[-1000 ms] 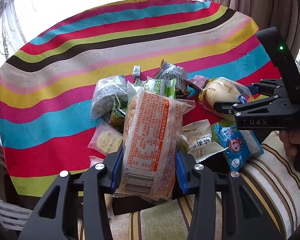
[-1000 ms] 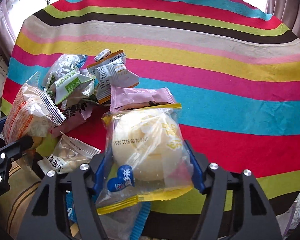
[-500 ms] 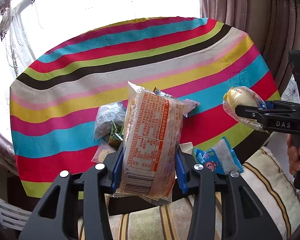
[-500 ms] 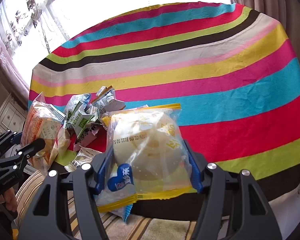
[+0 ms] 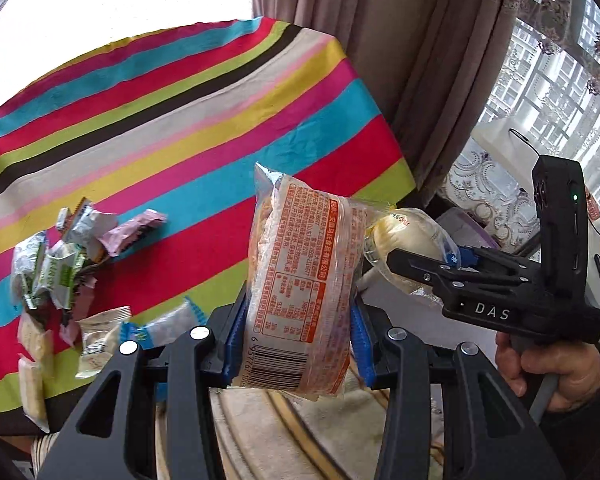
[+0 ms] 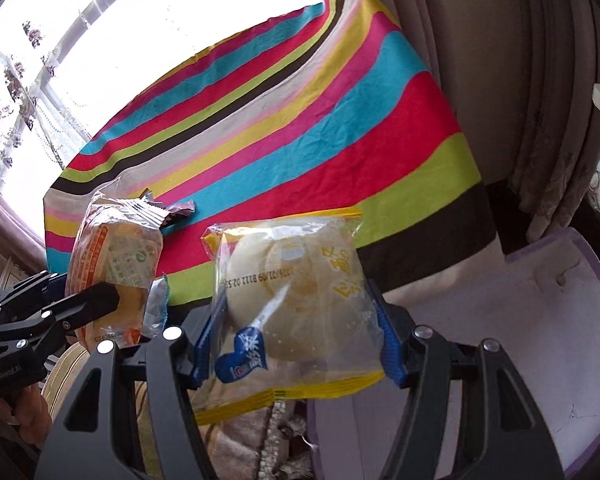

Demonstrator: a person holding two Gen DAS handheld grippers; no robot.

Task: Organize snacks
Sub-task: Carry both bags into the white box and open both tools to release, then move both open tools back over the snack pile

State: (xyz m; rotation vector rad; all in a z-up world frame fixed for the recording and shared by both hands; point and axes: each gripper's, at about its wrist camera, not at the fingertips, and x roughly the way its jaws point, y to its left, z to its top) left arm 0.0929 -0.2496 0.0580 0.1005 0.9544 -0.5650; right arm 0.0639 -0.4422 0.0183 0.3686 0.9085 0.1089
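tablecloth [image 5: 180, 128]: rainbow stripes | orange-print packet [image 5: 300, 280]: clear, red-orange text | bun packet [image 6: 296, 300]: yellow edges, blue heart

We record: orange-printed bread pack [image 5: 300, 280], glossy clear plastic film, crinkled at its seams. Round bun pack [image 6: 296, 308], shiny transparent film with yellow edges. Striped tablecloth [image 5: 204, 128], matt woven cloth, lightly creased. Gripper fingers [image 5: 408, 380], matt black plastic with bright metal screws; pads [image 5: 358, 336], ribbed blue plastic. Curtain [image 6: 500, 80], matt fabric.
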